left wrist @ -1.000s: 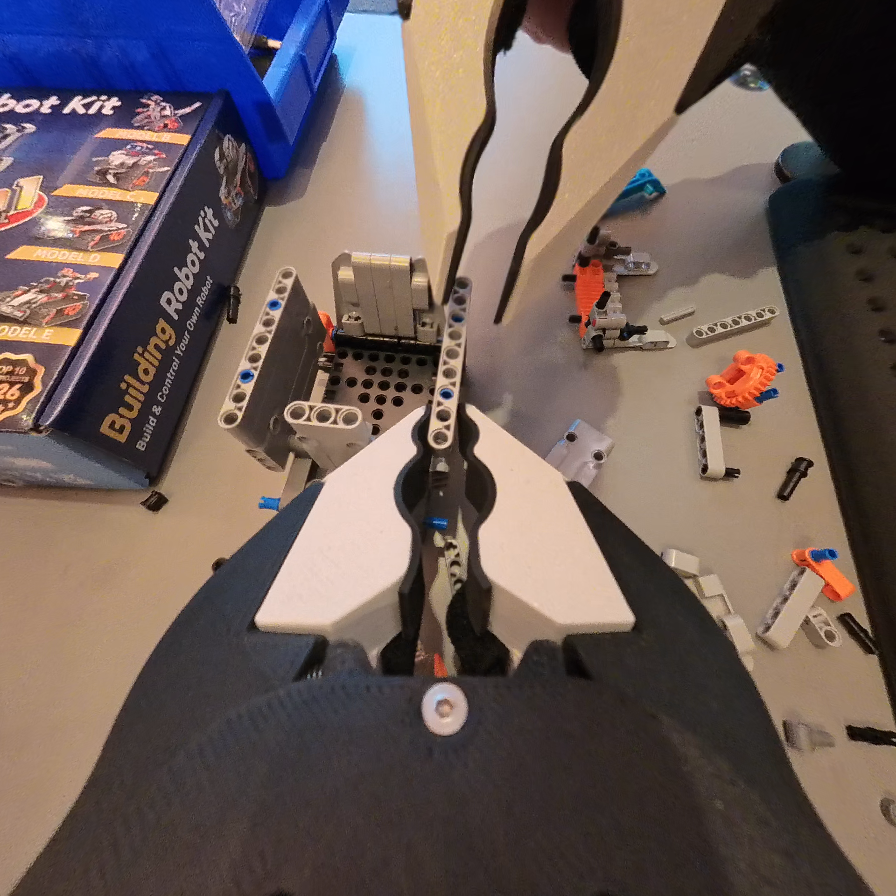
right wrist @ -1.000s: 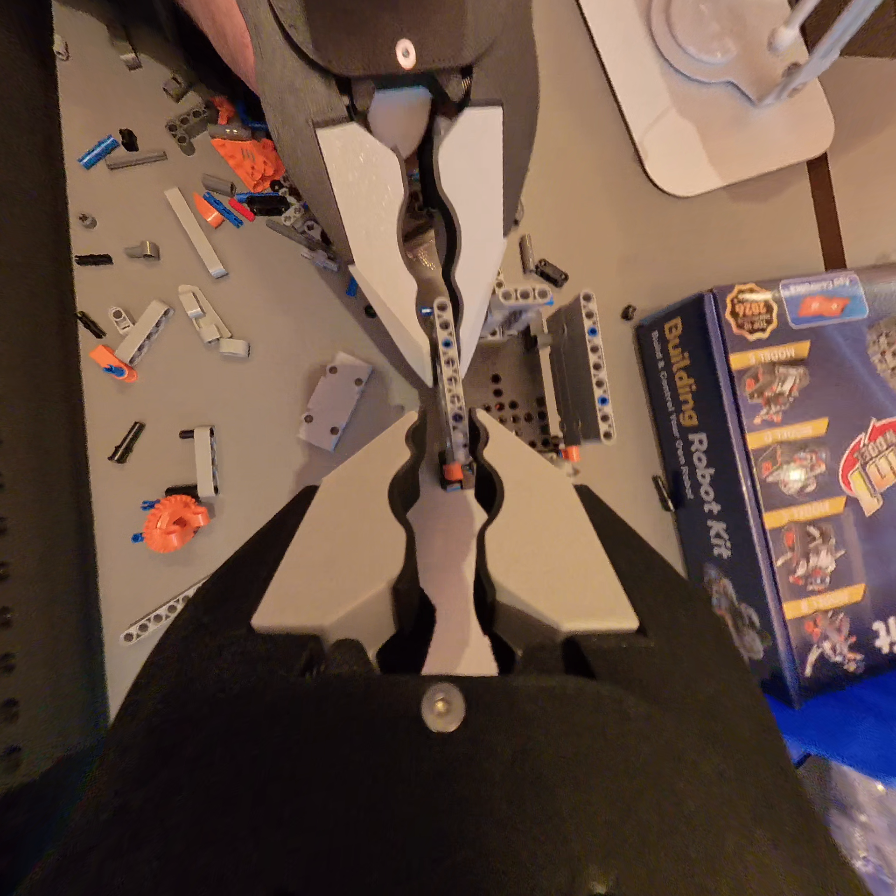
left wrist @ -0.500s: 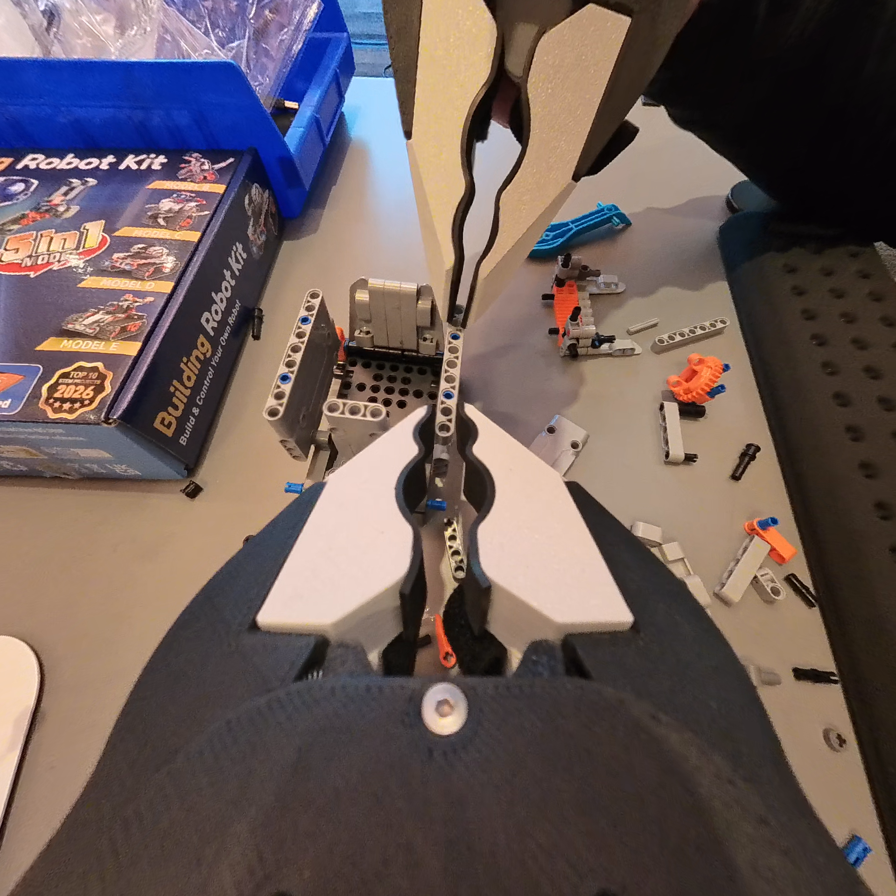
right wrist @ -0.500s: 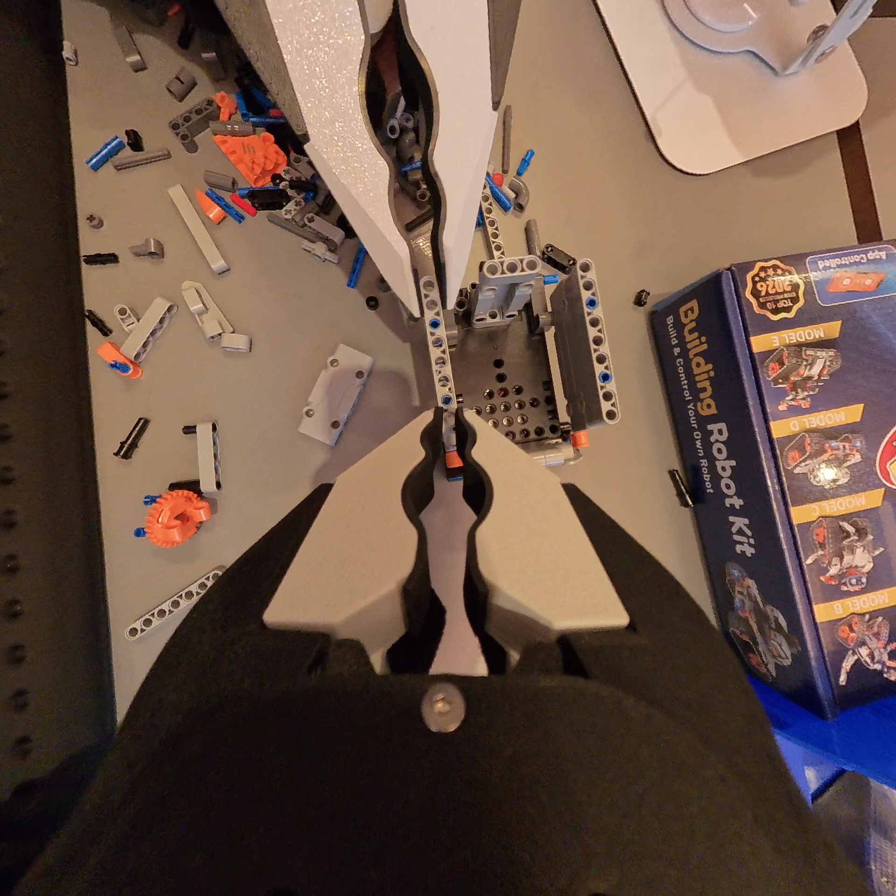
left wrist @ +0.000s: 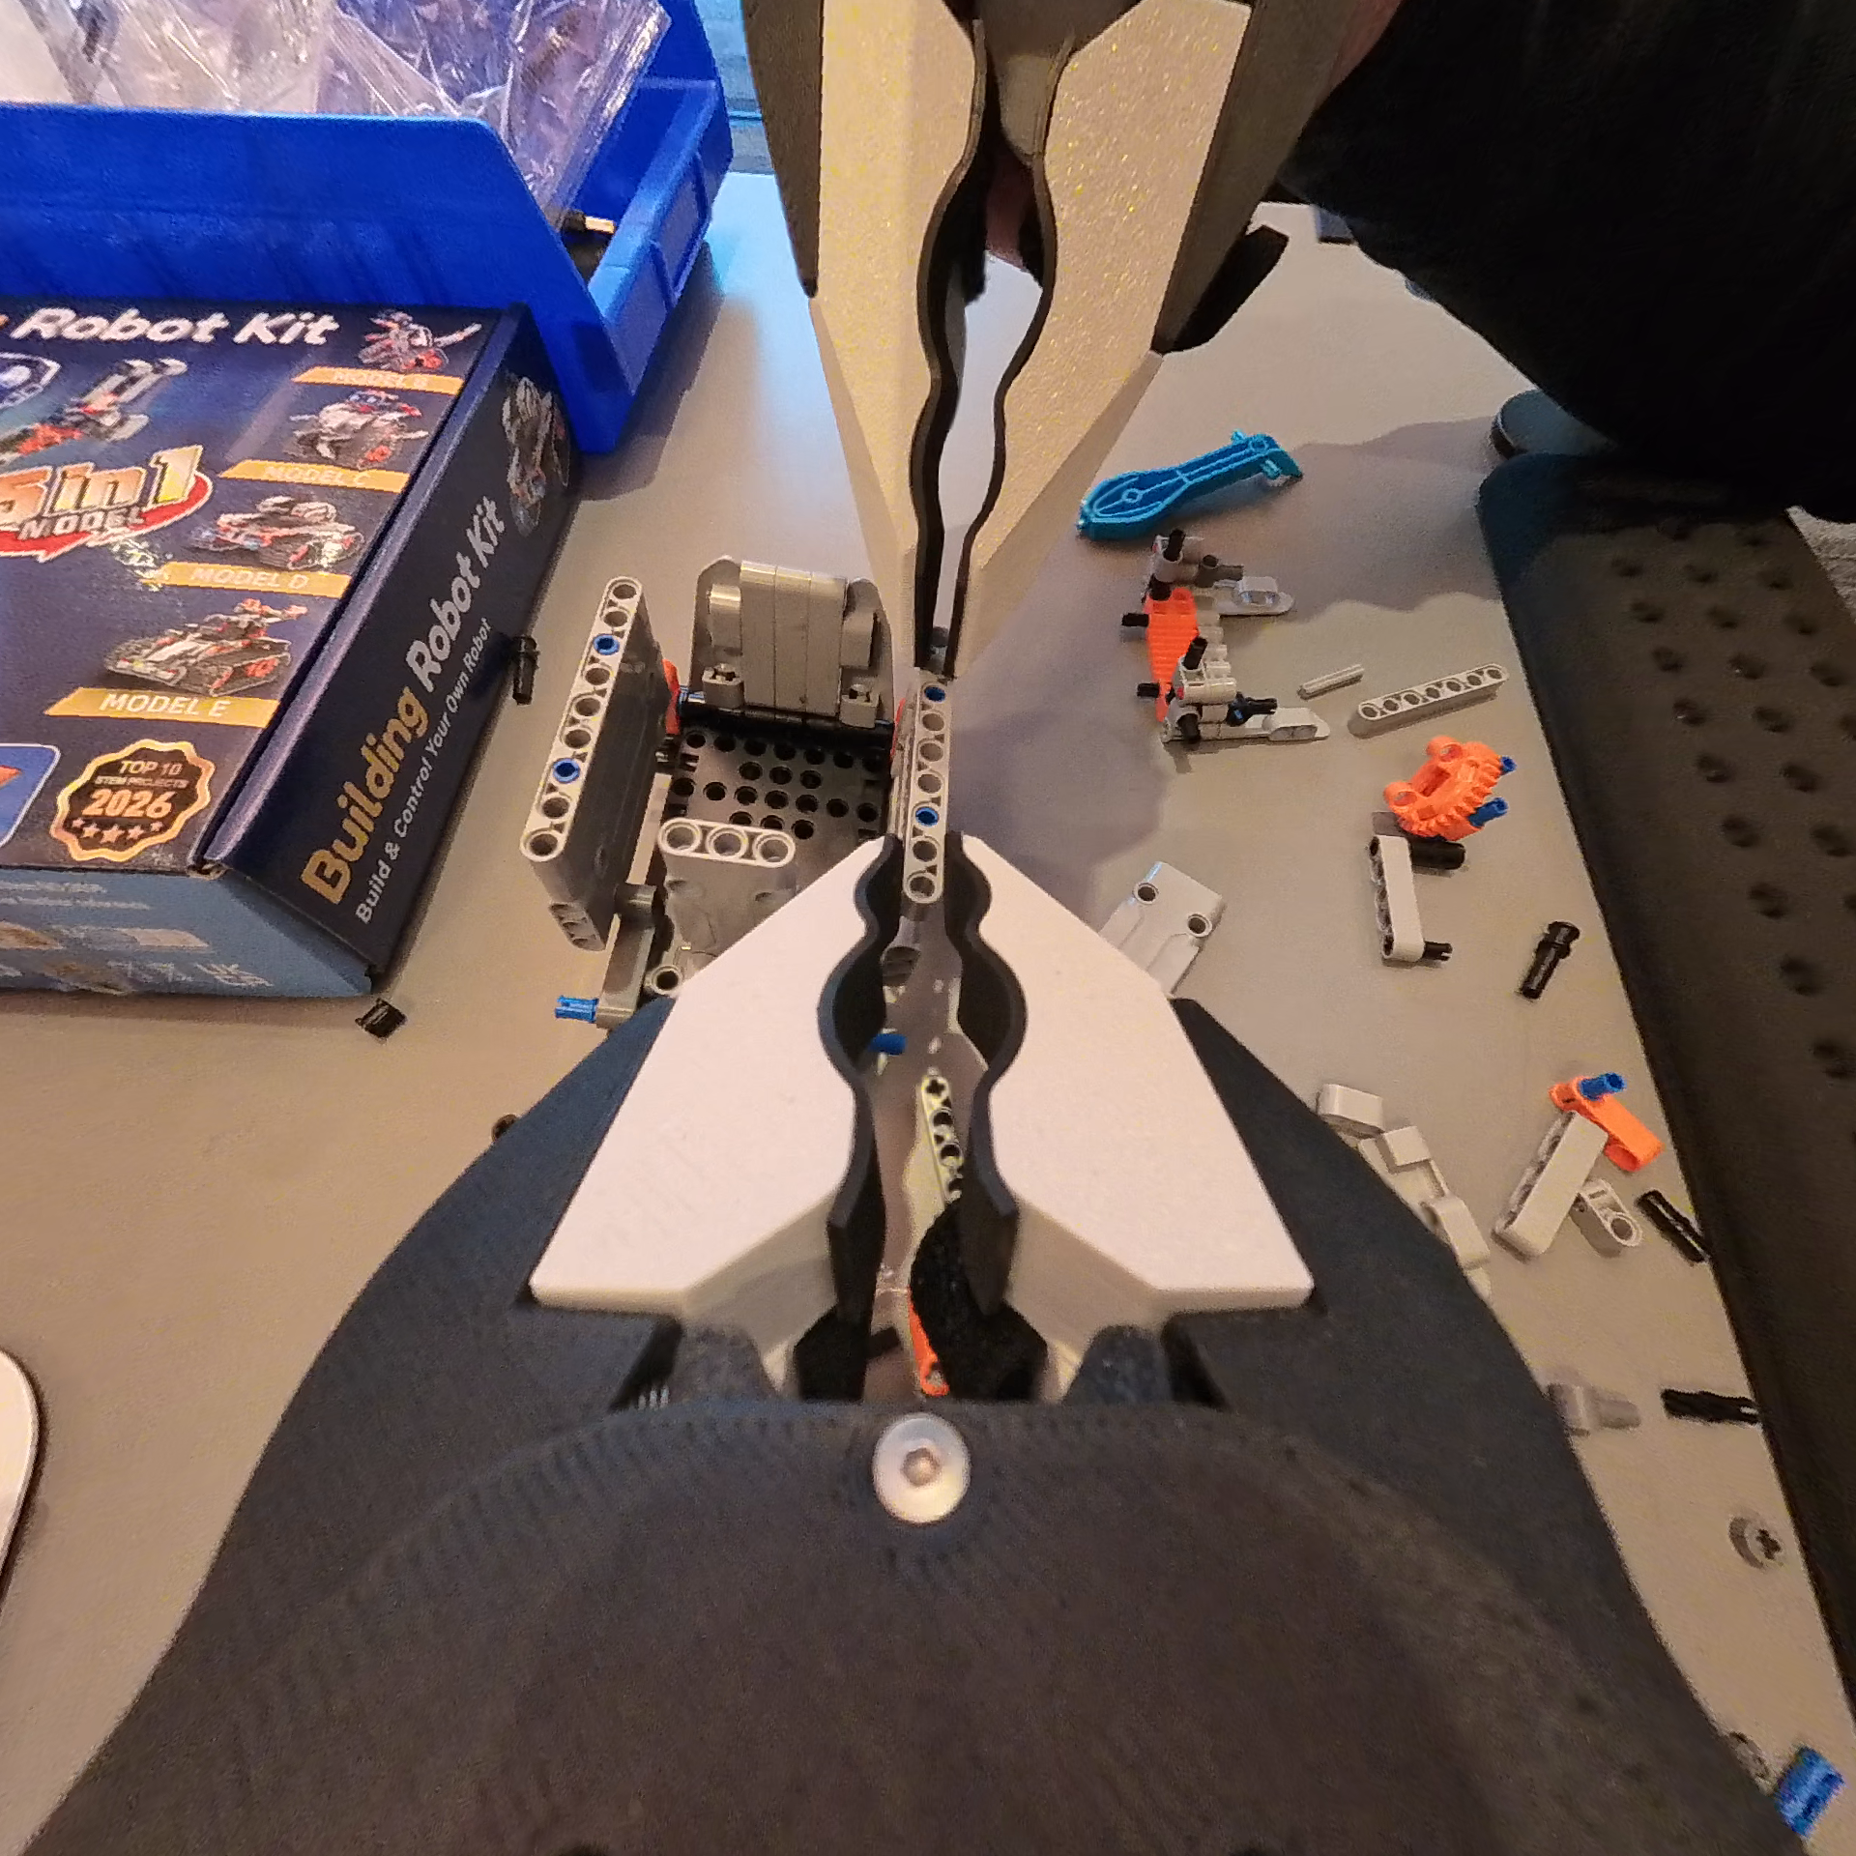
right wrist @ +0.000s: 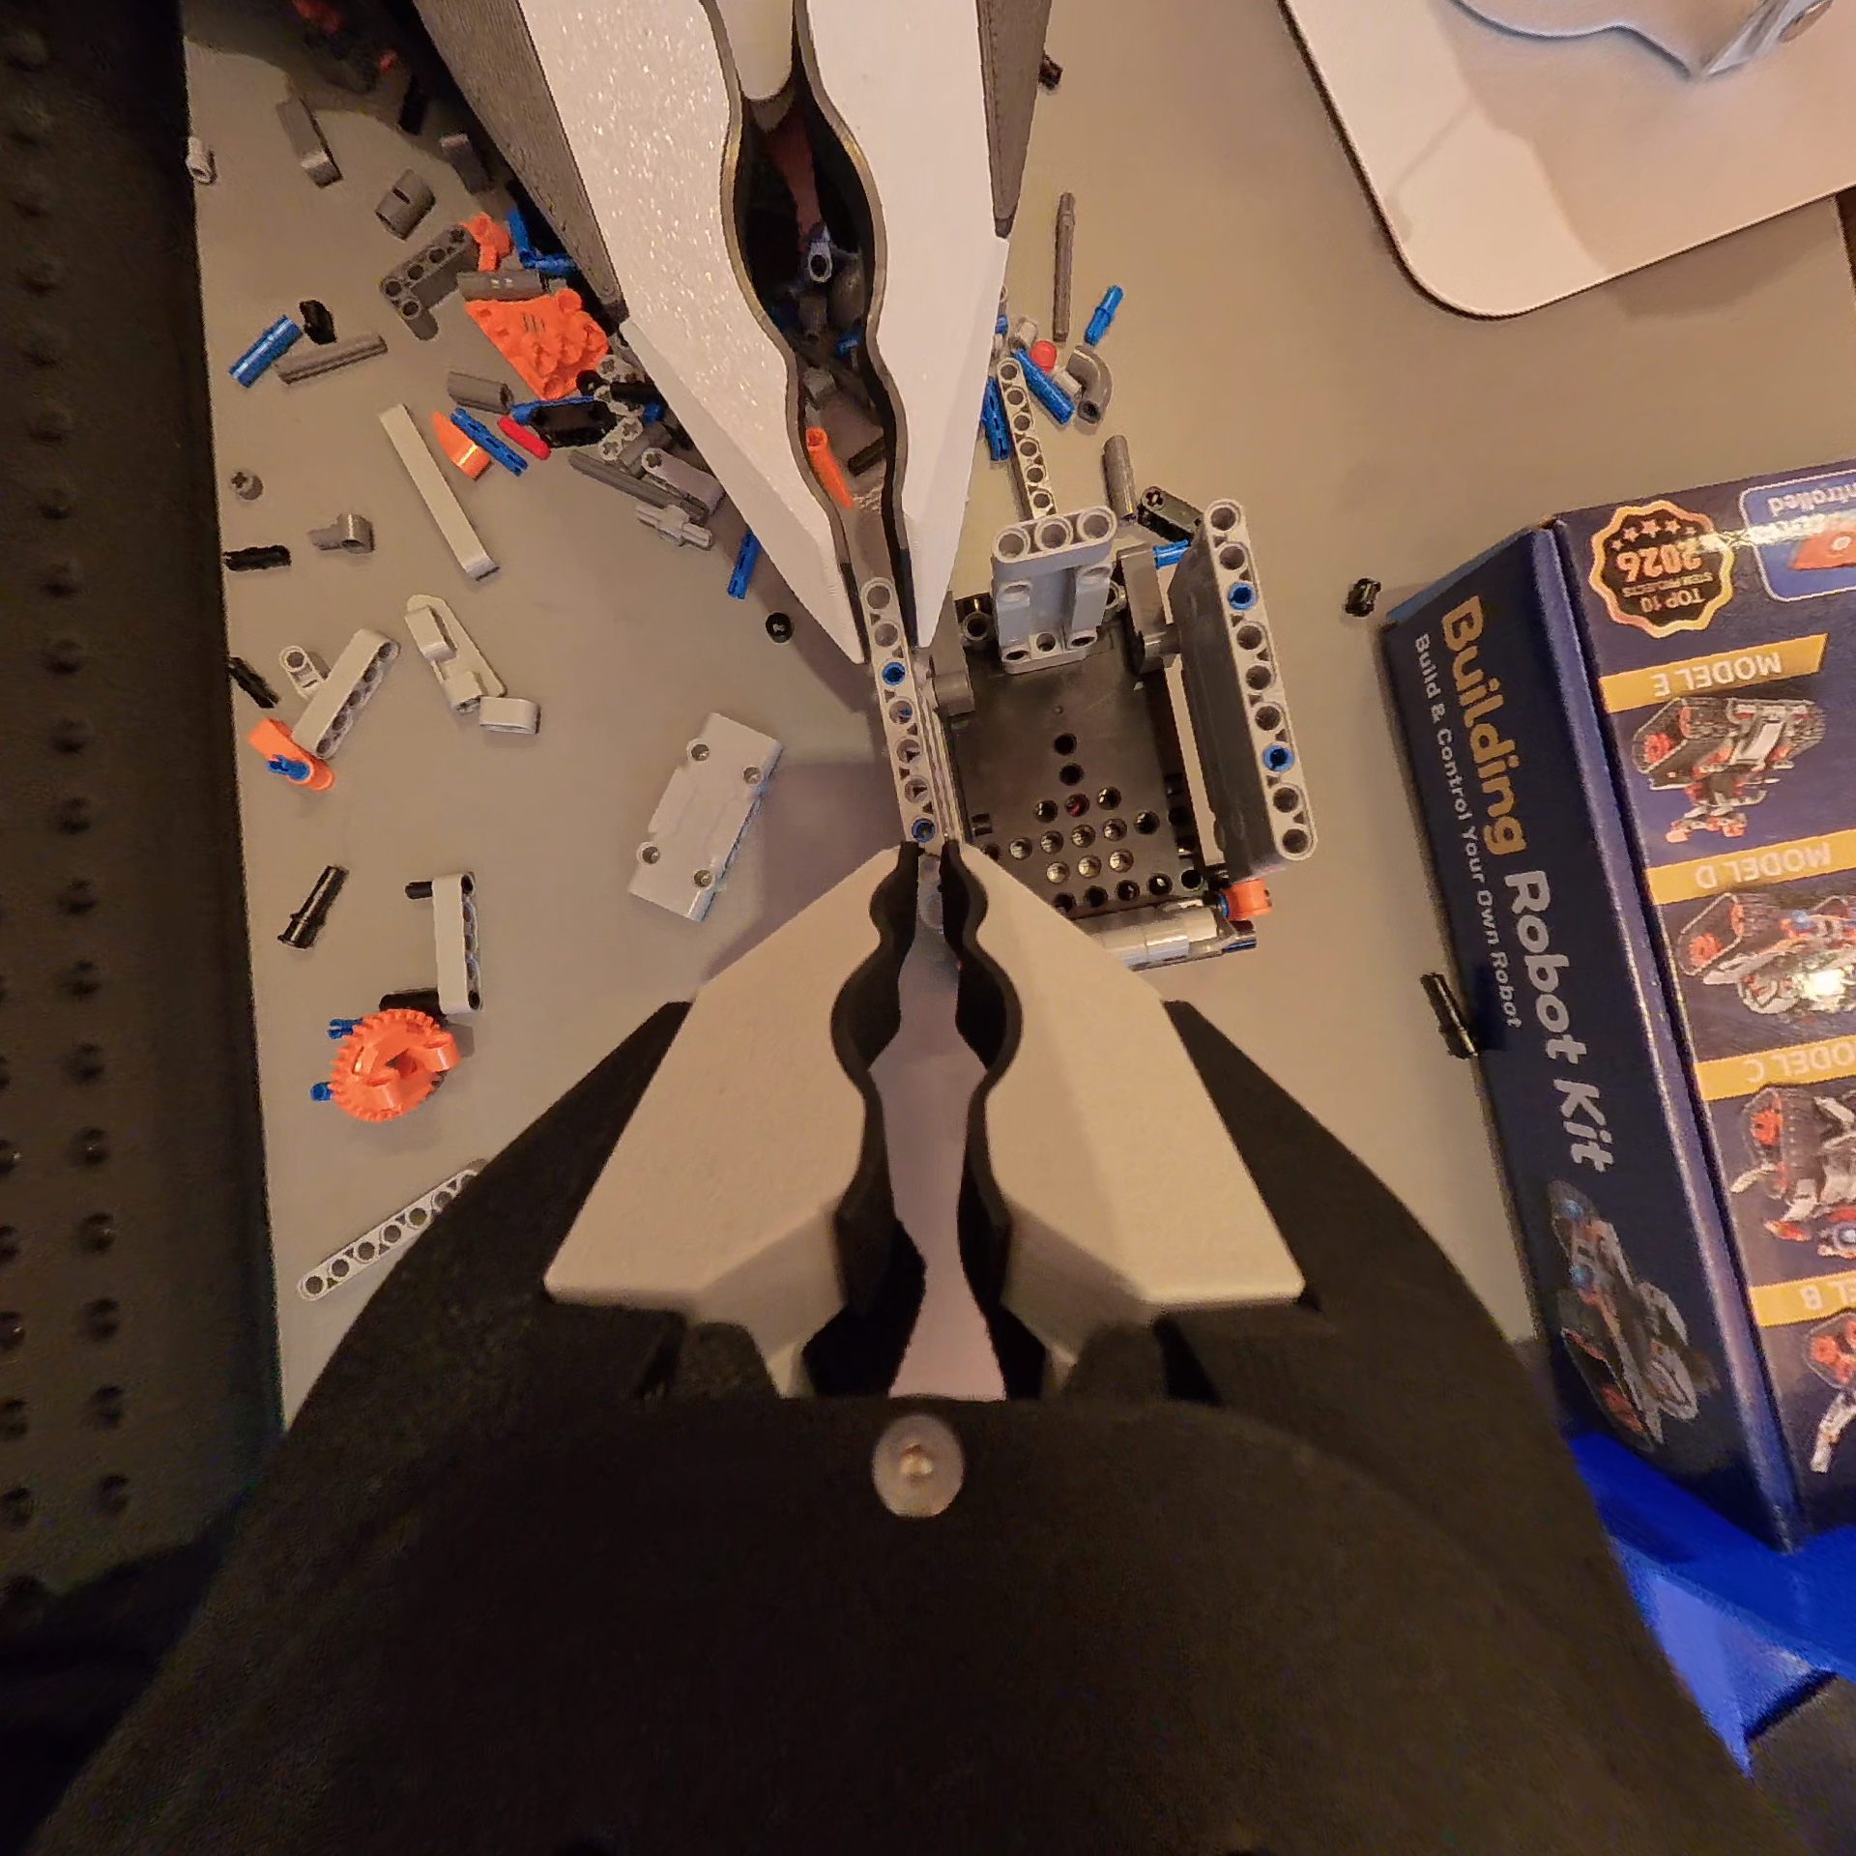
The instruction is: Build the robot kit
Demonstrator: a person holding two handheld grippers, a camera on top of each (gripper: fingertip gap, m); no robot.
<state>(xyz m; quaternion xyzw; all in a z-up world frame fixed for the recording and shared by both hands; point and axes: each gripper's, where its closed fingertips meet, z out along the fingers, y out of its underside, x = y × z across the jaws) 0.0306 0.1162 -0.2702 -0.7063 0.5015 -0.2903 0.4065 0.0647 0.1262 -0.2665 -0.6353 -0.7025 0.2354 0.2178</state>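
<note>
Since a second ago both tools have drawn back along the beam, and the right tool, then spread beside the beam's far end, has closed onto that end.

Left tool point(left wrist: 922, 854): jaws narrow, clamped on the near end of the grey holed beam point(left wrist: 926, 793). That beam stands on edge along the right flank of the model point(left wrist: 763, 773), seen from the left wrist view. A blue pin point(left wrist: 886, 1045) and a short grey holed strip point(left wrist: 942, 1125) lie on the surface point(left wrist: 251, 1155) in the gap behind the tips.

Right tool point(right wrist: 929, 854): jaws narrow, tips pinched at the opposite end of the same beam point(right wrist: 902, 723); whether they grip the beam itself or a small grey part at its end cannot be told.

Model: black perforated base, a second grey holed beam point(left wrist: 588, 763) on its left flank, a grey block point(left wrist: 793, 633) at its far end, a three-hole grey connector point(left wrist: 725, 842) at its near end.

Left of the model: a dark blue box point(left wrist: 251, 603) with printed pictures, close by; beyond the box, a blue bin point(left wrist: 382, 221) with clear bags.

Right of the model: a grey plate point(left wrist: 1165, 909) just beside it, then scattered parts, including an orange gear point(left wrist: 1446, 793), a small orange-and-grey assembly point(left wrist: 1195, 653) and a light blue tool-shaped piece point(left wrist: 1185, 487). A black perforated mat point(left wrist: 1707, 803) borders these.
</note>
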